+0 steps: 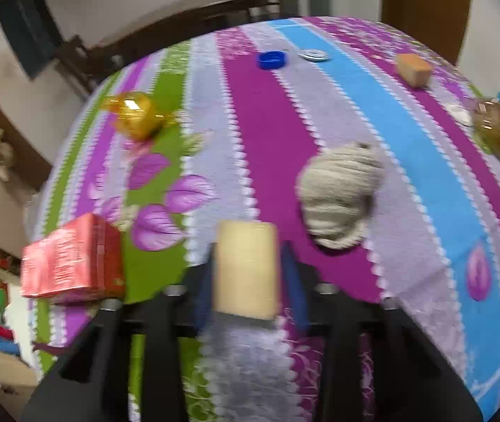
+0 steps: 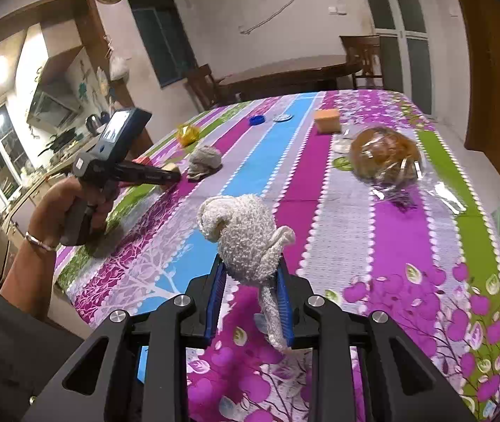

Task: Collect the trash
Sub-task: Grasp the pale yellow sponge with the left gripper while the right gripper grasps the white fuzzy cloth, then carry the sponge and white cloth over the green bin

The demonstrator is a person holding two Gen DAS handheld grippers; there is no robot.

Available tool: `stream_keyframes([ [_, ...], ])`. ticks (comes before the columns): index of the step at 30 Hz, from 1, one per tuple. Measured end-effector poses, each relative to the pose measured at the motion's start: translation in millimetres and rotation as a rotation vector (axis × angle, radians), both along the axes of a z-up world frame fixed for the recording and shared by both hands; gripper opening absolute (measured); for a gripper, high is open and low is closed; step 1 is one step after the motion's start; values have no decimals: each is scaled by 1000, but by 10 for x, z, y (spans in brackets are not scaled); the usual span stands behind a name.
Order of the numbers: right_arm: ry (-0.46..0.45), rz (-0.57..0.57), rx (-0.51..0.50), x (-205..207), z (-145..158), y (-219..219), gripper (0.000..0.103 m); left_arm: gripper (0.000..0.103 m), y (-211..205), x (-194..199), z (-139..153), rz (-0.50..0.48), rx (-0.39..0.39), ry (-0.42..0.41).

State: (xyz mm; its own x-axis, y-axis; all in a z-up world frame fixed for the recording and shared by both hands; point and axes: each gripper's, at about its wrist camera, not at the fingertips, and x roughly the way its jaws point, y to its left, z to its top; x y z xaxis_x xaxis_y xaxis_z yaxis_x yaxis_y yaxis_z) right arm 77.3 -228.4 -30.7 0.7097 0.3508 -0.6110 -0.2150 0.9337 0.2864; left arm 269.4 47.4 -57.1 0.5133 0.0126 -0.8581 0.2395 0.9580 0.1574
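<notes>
We are holding two pieces of trash at once over a striped, flowered tablecloth (image 2: 348, 232). Our left gripper (image 1: 246, 270) is clamping its blue pads on a pale yellow sponge block (image 1: 246, 267) near the cloth's edge. Our right gripper (image 2: 250, 281) is squeezing a fluffy white rag (image 2: 246, 242), whose tail is hanging loose below the pads.

We judge the rag the weaker hold: the pads are pinching soft pile only, so a quick swing could be letting it slip out. The sponge is compressing and could be twisting free.

Around us, a red carton (image 1: 70, 256) is lying just beside the left gripper, and a grey wadded cloth (image 1: 341, 193) is sitting near on its other side. Further off are a gold wrapper (image 1: 137, 114), a blue cap (image 1: 271, 59), an orange sponge (image 2: 327, 120) and a crinkled plastic bag (image 2: 387, 156). No bin is plainly showing.
</notes>
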Motion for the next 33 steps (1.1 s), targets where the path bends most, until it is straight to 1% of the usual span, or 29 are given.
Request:
stream_keyframes([
  [1, -4, -3, 2, -19, 14, -13, 29, 29, 34, -14, 54, 3, -43, -7],
  [2, -11, -10, 1, -40, 29, -33, 29, 29, 63, -42, 129, 8, -65, -23],
  [5, -29, -25, -2, -81, 69, -66, 29, 29, 119, -164, 389, 13, -70, -85],
  [7, -42, -38, 0, -94, 95, -88, 29, 29, 168, -274, 607, 9, -86, -136],
  [9, -54, -59, 3, -105, 125, -142, 29, 29, 181, -329, 751, 4, -112, -165],
  [10, -58, -71, 3, -94, 141, -169, 29, 29, 169, -362, 818, -4, -128, -175],
  [14, -83, -136, -22, -127, 273, -336, 29, 29, -155, -502, 1026, -112, -187, -208],
  [16, -96, -180, -42, -117, 367, -464, 29, 29, -439, -536, 1097, -188, -224, -209],
  [19, -105, -266, -73, -171, 537, -747, 29, 29, -868, -559, 1139, -283, -241, -211],
  [21, -102, -335, -91, -255, 660, -1000, 29, 29, -1243, -585, 1179, -361, -263, -213],
  [25, -84, -476, -130, -439, 864, -1514, 29, 29, -1991, -620, 1199, -523, -328, -185],
  [26, -78, -511, -137, -495, 909, -1644, 29, 29, -2262, -629, 1197, -578, -348, -175],
  [27, -66, -550, -147, -548, 948, -1785, 29, 29, -2405, -637, 1193, -612, -363, -170],
  [28, -52, -576, -153, -582, 969, -1893, 29, 29, -2659, -650, 1189, -665, -384, -154],
  [29, -27, -604, -160, -610, 987, -2036, 29, 29, -2856, -664, 1173, -693, -387, -139],
  [33, 96, -691, -181, -608, 967, -2524, 29, 29, -3631, -728, 1102, -807, -366, -104],
])
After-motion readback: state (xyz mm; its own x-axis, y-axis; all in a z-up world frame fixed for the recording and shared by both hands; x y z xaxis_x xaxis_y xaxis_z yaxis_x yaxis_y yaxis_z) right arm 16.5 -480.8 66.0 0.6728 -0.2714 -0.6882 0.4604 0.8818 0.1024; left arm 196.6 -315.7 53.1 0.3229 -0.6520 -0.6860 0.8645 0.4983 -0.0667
